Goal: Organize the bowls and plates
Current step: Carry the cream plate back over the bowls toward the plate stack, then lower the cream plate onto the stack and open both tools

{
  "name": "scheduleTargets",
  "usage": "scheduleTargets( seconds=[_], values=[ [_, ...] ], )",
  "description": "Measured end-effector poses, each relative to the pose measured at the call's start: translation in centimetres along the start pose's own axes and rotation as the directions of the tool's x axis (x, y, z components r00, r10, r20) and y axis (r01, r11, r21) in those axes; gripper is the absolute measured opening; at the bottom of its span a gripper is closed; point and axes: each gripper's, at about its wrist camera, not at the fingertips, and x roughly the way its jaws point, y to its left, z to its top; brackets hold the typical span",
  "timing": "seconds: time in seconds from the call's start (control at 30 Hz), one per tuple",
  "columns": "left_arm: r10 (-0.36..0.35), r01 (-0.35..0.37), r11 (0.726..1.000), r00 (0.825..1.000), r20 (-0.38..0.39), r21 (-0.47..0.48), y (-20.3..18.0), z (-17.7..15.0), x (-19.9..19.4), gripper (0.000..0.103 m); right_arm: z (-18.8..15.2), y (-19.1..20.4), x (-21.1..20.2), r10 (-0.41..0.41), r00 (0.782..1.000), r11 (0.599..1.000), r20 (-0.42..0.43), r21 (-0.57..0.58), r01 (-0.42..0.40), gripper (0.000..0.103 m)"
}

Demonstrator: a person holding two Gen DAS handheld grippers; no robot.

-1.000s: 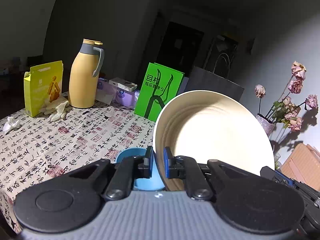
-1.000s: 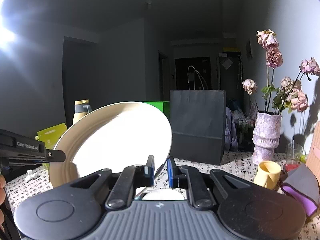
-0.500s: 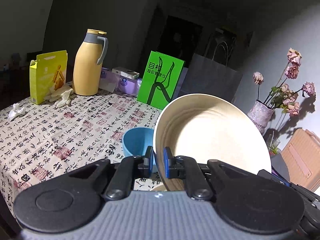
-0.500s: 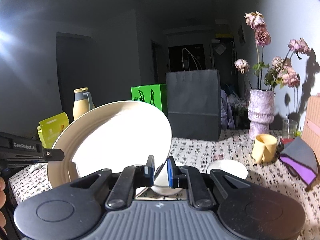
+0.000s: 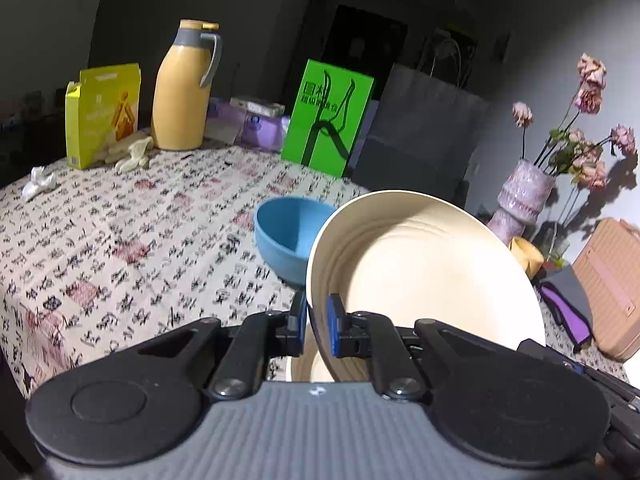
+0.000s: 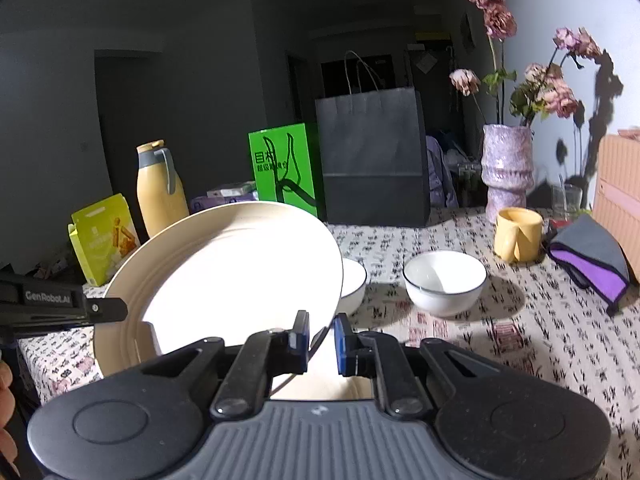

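A large cream plate [image 5: 424, 272] hangs tilted above the patterned tablecloth, held at two opposite rims. My left gripper [image 5: 317, 325] is shut on its near rim in the left wrist view. My right gripper [image 6: 321, 338] is shut on the other rim of the same plate [image 6: 236, 268]. Just beneath lies another cream plate [image 5: 308, 365], mostly hidden. A blue bowl [image 5: 289, 236] stands beyond the held plate. A white bowl [image 6: 444, 282] sits to the right, and a second white bowl [image 6: 355, 280] is half hidden behind the plate.
At the table's back stand a yellow thermos [image 5: 182, 88], a yellow box [image 5: 102, 114], a green bag [image 5: 326, 118] and a black paper bag [image 6: 372, 156]. A vase of dried flowers [image 6: 506, 168], yellow cup [image 6: 518, 234], purple-grey cloth [image 6: 592, 262] and tan case [image 5: 608, 284] crowd the right.
Both grippers have sunk toward the table with the plate still held between them. The blue bowl, the white bowls and the plate underneath have come into fuller view.
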Motion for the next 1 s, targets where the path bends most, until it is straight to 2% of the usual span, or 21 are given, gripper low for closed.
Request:
scheduleTargets(
  seconds=[0.3, 0.67, 1.0],
  values=[
    [0.004, -0.002, 1.0, 0.997, -0.071, 0.017, -0.1, -2.5, 1.9, 0.011, -2.4, -1.2, 0.5, -0.016, 0.998, 1.0, -0.061, 0.019, 0.017, 0.013],
    [0.052, -0.045, 0.998, 0.99, -0.134, 0.055, -0.2, -4.2, 4.4, 0.011, -4.7, -2.0, 2.5, -0.028, 0.989, 0.999, -0.143, 0.04, 0.034, 0.013],
    [0.092, -0.078, 0.991, 0.987, -0.134, 0.107, -0.9, -4.8, 5.9, 0.011, -5.2, -1.9, 4.1, -0.053, 0.984, 0.998, -0.171, 0.029, 0.058, 0.012]
  ],
)
